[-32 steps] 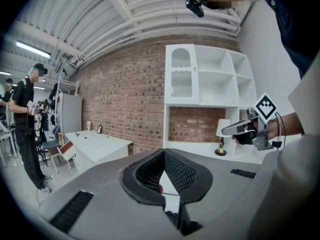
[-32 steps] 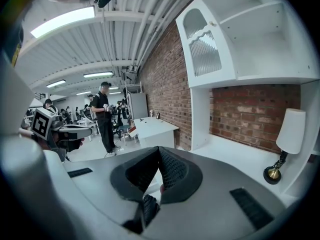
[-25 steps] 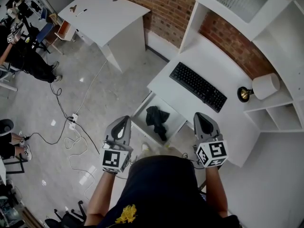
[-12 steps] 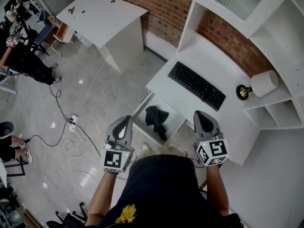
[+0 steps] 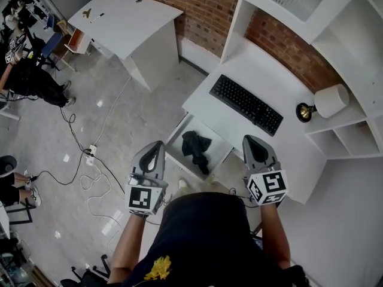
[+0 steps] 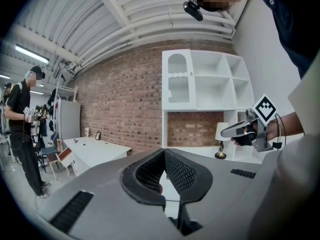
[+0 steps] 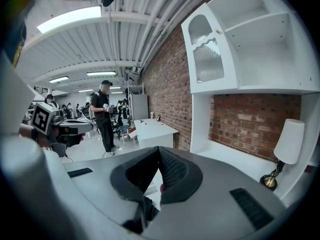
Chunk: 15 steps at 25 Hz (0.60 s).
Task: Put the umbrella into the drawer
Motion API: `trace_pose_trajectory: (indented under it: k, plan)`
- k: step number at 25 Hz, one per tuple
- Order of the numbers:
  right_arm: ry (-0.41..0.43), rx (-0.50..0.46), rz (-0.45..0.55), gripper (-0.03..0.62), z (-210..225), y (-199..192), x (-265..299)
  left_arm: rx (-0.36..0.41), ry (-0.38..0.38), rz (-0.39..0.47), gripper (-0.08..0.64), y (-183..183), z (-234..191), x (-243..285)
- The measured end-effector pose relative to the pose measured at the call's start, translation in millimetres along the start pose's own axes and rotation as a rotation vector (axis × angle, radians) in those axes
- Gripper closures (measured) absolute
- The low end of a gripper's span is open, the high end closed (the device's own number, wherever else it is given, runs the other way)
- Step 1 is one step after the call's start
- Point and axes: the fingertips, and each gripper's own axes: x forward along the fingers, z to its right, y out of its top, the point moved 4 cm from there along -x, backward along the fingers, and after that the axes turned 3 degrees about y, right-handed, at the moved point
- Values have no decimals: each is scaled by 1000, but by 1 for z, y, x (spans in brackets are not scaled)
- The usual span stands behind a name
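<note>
1. Shut and empty on the left gripper (image 5: 157, 146): closed tip to tip on nothing, as read along its own jaws; held just off the left front corner of the open drawer (image 5: 176, 135), aimed toward the desk (image 5: 287, 154)
2. Shut and empty likewise on the right gripper (image 5: 252, 140): nothing pinched between the pads; held to the right of the drawer, seen over the desk's front edge, a little farther from the drawer than the left one
3. Between the two tools, inside the drawer: the black folded umbrella (image 5: 195, 149), lying loose on the drawer floor, touched by neither gripper
4. Bunched wide at the end nearer the desk and narrowing toward the drawer front, so judged to lie roughly front to back along the drawer, slightly askew; too crumpled to fix more exactly
5. Ahead of and below both tools, and apparently nearer the left; judged as placed already, with nothing left but perhaps pushing the drawer in, a move for which the left gripper, by the drawer front, looks better set
6. Beyond the drawer, on the desk top: a black keyboard (image 5: 246, 104), then a table lamp (image 5: 325, 103) farther back and to the right; well to the drawer's left, across bare floor, a second white table (image 5: 128, 20), of no bearing on the job
</note>
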Motion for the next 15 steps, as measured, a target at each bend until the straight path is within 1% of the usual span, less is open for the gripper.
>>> trace_pose_trajectory:
  k: [2, 6, 9, 11, 15]
  plan:
    - [1, -3, -3, 591, 0, -2, 0, 14, -16, -9, 546, -5, 2, 0]
    - [-4, -3, -1, 591, 1, -4, -1, 8, -36, -21, 546, -9, 12, 3]
    - [-10, -13, 8, 591, 2, -3, -1, 11, -59, -45, 546, -17, 17, 5]
    - [3, -45, -3, 591, 5, -5, 1, 20, -72, -65, 546, -24, 23, 5]
    - [79, -165, -53, 589, 13, -8, 19, -22, -46, -50, 546, -25, 37, 9]
